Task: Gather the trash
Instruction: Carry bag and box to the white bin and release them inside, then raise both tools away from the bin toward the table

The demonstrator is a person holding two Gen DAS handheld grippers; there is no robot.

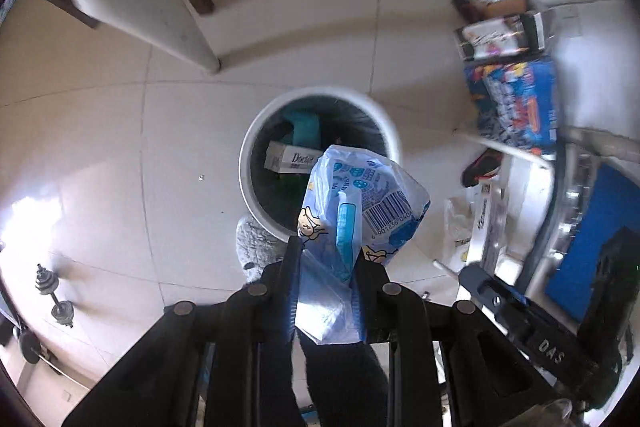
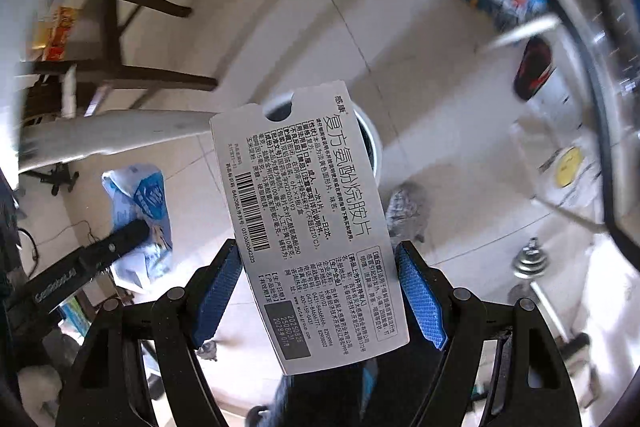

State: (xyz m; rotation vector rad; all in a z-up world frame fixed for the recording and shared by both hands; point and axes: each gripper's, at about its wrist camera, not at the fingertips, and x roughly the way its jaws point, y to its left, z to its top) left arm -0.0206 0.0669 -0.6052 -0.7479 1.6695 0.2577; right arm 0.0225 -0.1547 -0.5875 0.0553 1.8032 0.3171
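Wrapper [image 1: 360, 203] pinched in your left gripper [image 1: 326, 263] may miss the bin [image 1: 256, 147]; right gripper [image 2: 318, 263] grips a box [image 2: 308, 227].

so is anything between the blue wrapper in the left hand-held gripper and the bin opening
Nothing visible blocks it. The blue wrapper hangs from the left hand-held gripper over the near rim of the white bin, whose mouth is open, with a white box already lying inside.

Bright daylight – glare on floor tiles [image 1: 28, 215] lower left – motion blur right side, fisheye edges warped
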